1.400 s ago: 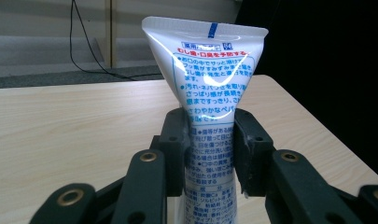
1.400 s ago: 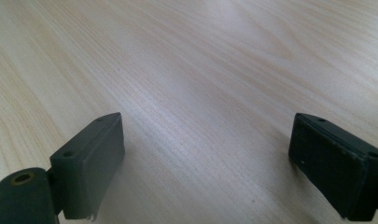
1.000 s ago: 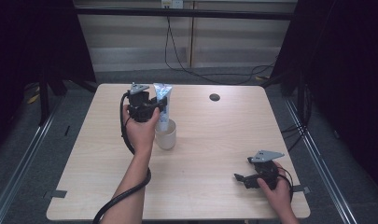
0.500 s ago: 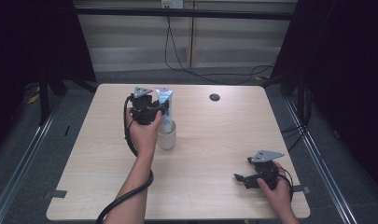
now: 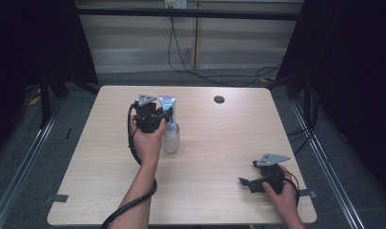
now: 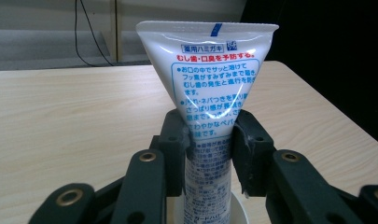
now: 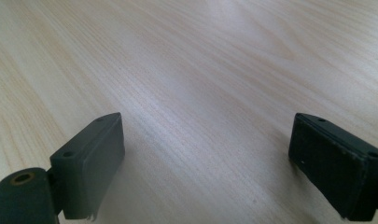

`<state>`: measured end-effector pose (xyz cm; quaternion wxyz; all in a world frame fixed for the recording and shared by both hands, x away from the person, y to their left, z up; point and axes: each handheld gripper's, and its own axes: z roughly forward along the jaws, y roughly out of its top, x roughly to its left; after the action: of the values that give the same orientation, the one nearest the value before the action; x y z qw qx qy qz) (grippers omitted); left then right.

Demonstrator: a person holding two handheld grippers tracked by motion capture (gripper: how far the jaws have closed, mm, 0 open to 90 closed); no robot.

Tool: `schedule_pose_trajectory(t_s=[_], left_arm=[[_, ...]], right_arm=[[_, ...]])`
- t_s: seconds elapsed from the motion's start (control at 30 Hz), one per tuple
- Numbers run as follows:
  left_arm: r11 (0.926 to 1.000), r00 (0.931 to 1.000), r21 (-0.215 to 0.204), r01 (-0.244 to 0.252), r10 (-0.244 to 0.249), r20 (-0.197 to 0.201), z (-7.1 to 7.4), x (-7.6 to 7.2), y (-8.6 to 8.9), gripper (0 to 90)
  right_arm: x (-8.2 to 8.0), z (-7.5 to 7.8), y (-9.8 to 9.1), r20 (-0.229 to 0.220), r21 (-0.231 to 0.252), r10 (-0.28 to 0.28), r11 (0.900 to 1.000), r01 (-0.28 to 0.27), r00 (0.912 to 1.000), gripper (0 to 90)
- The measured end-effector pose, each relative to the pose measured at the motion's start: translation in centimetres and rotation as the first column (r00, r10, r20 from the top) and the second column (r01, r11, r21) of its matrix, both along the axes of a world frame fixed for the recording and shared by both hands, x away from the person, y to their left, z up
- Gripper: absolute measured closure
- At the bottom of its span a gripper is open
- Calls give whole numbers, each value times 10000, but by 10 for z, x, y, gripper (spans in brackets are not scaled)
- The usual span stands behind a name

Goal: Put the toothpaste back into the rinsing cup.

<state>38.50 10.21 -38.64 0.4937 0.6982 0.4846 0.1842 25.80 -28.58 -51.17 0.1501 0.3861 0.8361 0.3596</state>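
**Toothpaste tube clamped over cup**

Left tongs (image 6: 209, 140) clamped on upright toothpaste tube (image 6: 208, 88), lower end inside white cup (image 5: 171, 138) mid-surface (image 5: 219, 143). Right tongs (image 7: 205, 163) spread apart, resting low near front right corner.

Worktop (image 5: 219, 143): pale wood-grain pattern, with one small dark round spot (image 5: 219, 99) near the far edge. Tube (image 6: 214, 79): white, printed with blue text inside a blue outline, one red text line above it and a short blue stripe at the crimped top. Cup (image 5: 171, 143): white. Left hand-held gripper (image 6: 210, 149): black jaws, brass-coloured rivets. Right hand-held gripper (image 7: 205, 163): black jaws, with a grey plate on top.
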Motion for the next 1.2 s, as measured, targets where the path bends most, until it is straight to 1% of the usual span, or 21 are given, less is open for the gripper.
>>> schedule_pose_trajectory(t_s=[0.07,0.47,0.57,0.77,1.07,1.2], left_arm=[[10000,10000,43,21,-21,-17,-4,-2,0,678],[10000,10000,37,-73,73,45,-18,-11,0,678],[10000,10000,23,-72,72,33,-19,-12,0,678],[9998,9999,121,-131,131,23,-23,-14,2,677],[9998,9997,79,-207,208,-139,-32,-18,6,675],[9997,9997,155,-170,172,-175,-33,-19,6,675]], right_arm=[[0,0,0,-1,1,1,10000,-1,10000,102],[0,0,0,-5,1,-4,10000,4,10000,102],[0,0,0,-3,-1,-1,10000,1,10000,102],[0,0,0,4,-4,3,10000,-3,10000,102],[0,0,0,2,-2,1,10000,-1,10000,102],[0,0,0,10,-7,10,10000,-10,10000,102]])
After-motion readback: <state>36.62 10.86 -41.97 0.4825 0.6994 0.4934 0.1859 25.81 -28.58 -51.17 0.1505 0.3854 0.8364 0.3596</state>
